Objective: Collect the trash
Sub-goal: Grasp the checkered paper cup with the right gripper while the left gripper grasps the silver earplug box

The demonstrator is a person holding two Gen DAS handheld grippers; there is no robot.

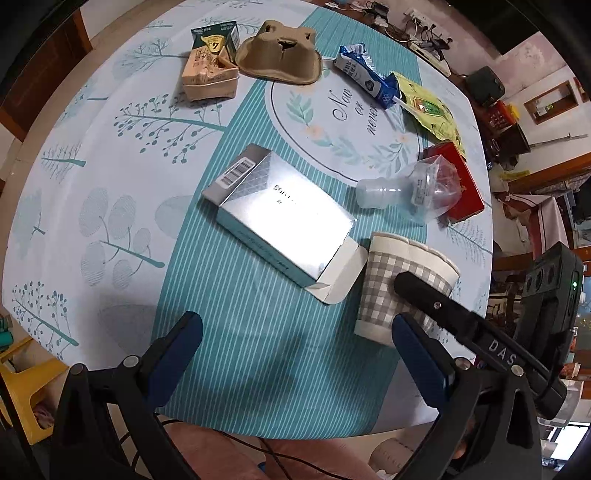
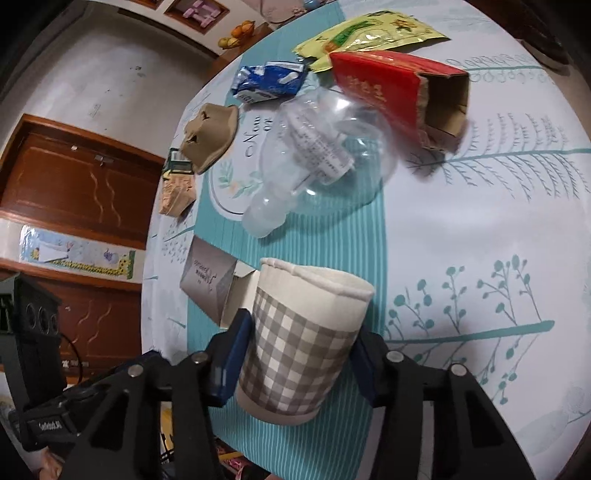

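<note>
A grey-checked paper cup (image 2: 299, 339) lies squashed between the blue pads of my right gripper (image 2: 299, 354), which is shut on it just above the tablecloth. In the left wrist view the same cup (image 1: 391, 280) sits at the near right with the right gripper's finger (image 1: 424, 295) across it. My left gripper (image 1: 295, 339) is open and empty over the near table edge. A silver carton (image 1: 280, 218) lies just beyond it. A clear plastic bottle (image 2: 314, 155), a red box (image 2: 391, 92), a blue milk carton (image 2: 269, 83) and a yellow wrapper (image 2: 369, 33) lie farther off.
A brown pulp cup tray (image 1: 280, 55) and a crushed tan-and-green drink carton (image 1: 210, 66) lie at the far side of the round table (image 1: 110, 221). A yellow stool (image 1: 22, 384) stands left of the table. A wooden door (image 2: 74, 184) and clutter surround it.
</note>
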